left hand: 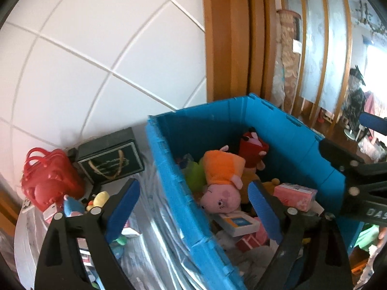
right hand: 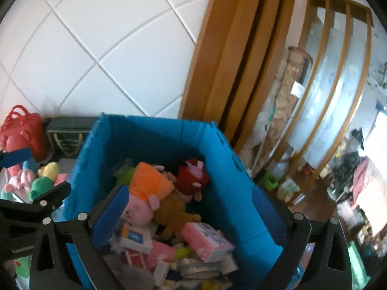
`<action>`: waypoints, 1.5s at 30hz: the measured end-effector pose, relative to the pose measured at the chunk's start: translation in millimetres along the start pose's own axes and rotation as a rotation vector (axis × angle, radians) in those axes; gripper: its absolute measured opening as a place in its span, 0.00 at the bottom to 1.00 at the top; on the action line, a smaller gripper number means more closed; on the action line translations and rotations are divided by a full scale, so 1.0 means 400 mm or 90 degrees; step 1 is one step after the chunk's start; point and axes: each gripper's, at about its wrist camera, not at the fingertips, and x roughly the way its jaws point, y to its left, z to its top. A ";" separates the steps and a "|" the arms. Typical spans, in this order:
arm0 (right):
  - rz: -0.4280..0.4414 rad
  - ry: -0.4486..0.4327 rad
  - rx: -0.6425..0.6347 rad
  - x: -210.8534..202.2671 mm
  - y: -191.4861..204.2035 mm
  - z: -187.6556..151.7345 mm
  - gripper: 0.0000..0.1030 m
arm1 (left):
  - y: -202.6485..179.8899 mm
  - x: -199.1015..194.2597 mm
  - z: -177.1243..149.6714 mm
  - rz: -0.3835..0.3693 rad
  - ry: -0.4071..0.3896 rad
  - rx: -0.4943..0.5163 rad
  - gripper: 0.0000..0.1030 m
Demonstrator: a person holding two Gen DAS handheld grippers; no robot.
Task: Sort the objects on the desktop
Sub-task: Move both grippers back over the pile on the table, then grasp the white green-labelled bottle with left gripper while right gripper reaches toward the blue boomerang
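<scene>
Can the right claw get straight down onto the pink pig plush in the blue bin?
Probably yes. The right claw is open and empty above the blue bin, and the pink pig plush lies on top of the pile, uncovered.

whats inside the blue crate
Blue crate holds a pink pig plush in orange, a red plush, a brown plush, pink box and cartons. Lower layers are covered.

both wrist views close above the shared blue bin (left hand: 241, 125), angled down
</scene>
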 end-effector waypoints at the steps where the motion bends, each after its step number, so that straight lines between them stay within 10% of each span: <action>1: 0.010 -0.006 -0.001 -0.017 0.011 -0.001 1.00 | 0.019 -0.018 -0.015 0.004 -0.010 -0.005 0.93; 14: 0.198 -0.068 0.005 -0.199 0.311 -0.089 1.00 | 0.320 -0.169 -0.293 0.108 -0.055 -0.100 0.94; 33: 0.375 0.110 -0.078 0.029 0.801 -0.314 1.00 | 0.794 -0.114 -0.882 0.293 0.169 -0.314 0.94; 45: 0.357 0.243 -0.071 0.239 0.891 -0.413 1.00 | 0.825 0.102 -0.859 0.257 0.218 -0.353 0.94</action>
